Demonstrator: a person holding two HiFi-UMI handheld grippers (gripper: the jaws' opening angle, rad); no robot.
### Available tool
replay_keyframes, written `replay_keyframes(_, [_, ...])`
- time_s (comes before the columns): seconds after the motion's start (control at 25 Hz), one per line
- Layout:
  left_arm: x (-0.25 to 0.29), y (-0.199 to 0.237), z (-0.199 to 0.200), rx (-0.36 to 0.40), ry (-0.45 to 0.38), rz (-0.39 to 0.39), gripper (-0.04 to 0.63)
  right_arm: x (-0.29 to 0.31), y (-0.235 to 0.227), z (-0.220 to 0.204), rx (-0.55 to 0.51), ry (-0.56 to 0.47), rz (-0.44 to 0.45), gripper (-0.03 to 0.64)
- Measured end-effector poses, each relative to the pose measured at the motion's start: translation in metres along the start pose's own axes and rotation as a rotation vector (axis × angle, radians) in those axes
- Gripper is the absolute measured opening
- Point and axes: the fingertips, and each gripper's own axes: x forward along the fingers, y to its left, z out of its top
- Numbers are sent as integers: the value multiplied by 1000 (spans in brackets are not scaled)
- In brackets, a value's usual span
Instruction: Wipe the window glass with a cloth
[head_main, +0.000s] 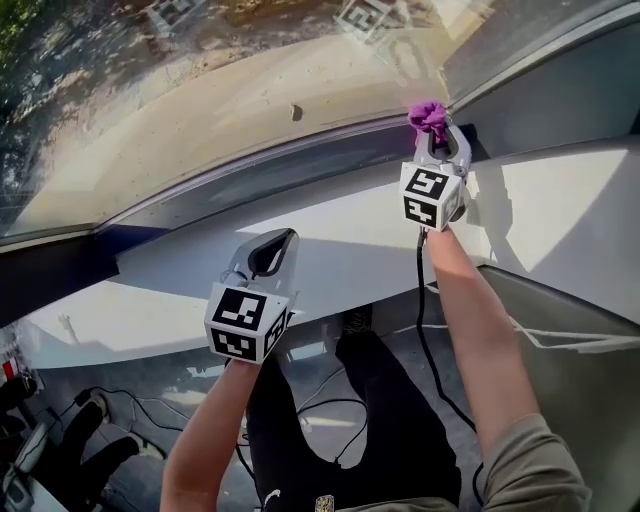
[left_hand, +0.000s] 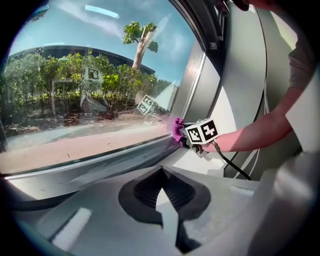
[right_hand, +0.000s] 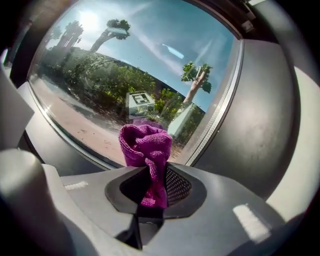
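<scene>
The cloth (right_hand: 146, 150) is bunched at the glass's (head_main: 200, 110) far right corner, clenched in my right gripper (head_main: 438, 132) (contact unclear). My left gripper (head_main: 283, 240), nearer, is closed on nothing. I judge wiping is only starting: next, press and sweep left.

Cloth (head_main: 428, 115) sits btwn right gripper's (head_main: 441, 133) jaws, at lower right corner of window glass (head_main: 200, 100). Left gripper (head_main: 275, 243) is left of it & nearer the person, over sill's (head_main: 350, 225) front edge, well apart from glass.
</scene>
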Motion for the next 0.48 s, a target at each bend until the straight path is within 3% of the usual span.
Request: replay_keyframes(0.48, [10,-23,7,155,26,-112,0,12,-40,-29,426,76,-226,86])
